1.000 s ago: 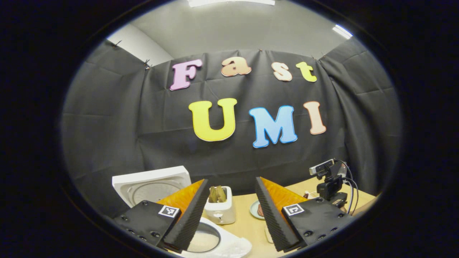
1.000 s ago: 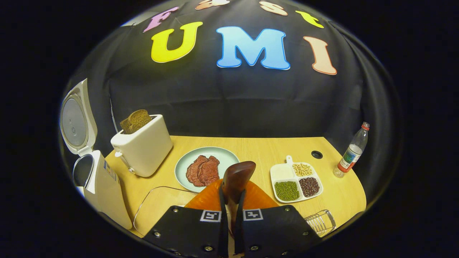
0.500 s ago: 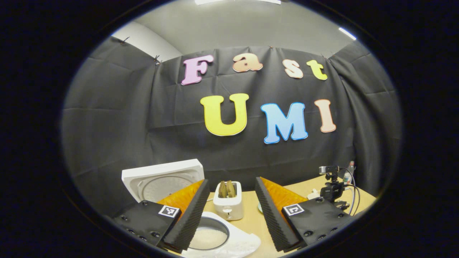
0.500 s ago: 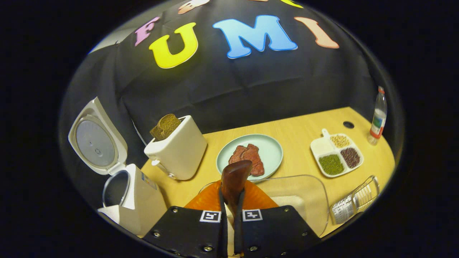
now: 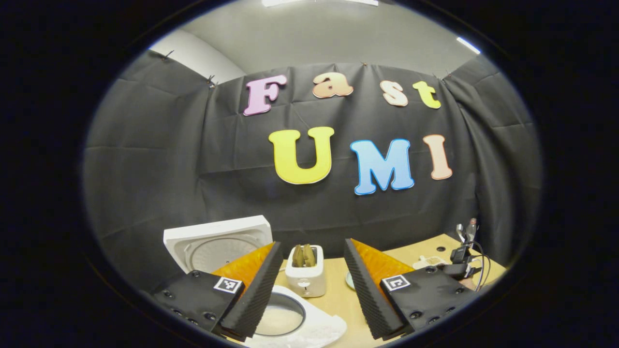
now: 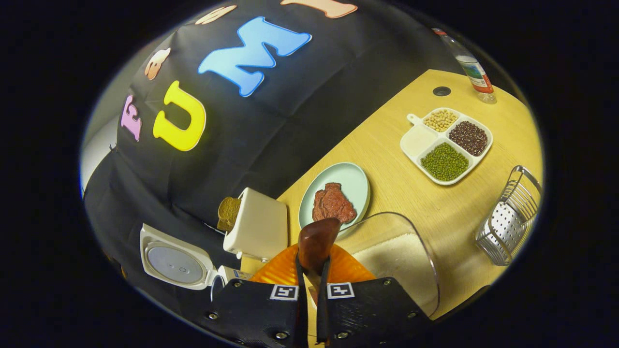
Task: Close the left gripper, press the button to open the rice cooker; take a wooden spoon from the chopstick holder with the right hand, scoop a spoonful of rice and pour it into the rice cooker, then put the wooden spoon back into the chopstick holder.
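- Left gripper view: rice cooker [image 5: 290, 321] sits at the left end of the worktop [image 5: 338, 299], lid [image 5: 217, 239] flipped up, pot showing.
- Left gripper [image 5: 309, 285] hangs over it with its 2 fingers spread wide, nothing between them.
- Toaster [image 5: 305, 275] with bread in it stands just past the cooker, toward the back edge.
- Right gripper view: everything's tilted. The cooker [image 6: 227, 275] and open lid [image 6: 175, 258] are at the far left, toaster [image 6: 258, 227] next to them.
- Right gripper [image 6: 309, 285] is clamped narrow on the wooden spoon [image 6: 315, 241], bowl of the spoon poking out ahead of the fingers.
- Clear rice container [image 6: 401, 261] is right under the spoon, by the front edge.
- Plate [image 6: 355, 181] with meat sits mid-worktop.
- 4-part grain tray [image 6: 416, 142] further right.
- Metal chopstick holder [image 6: 508, 217] at the right edge, near the front corner.
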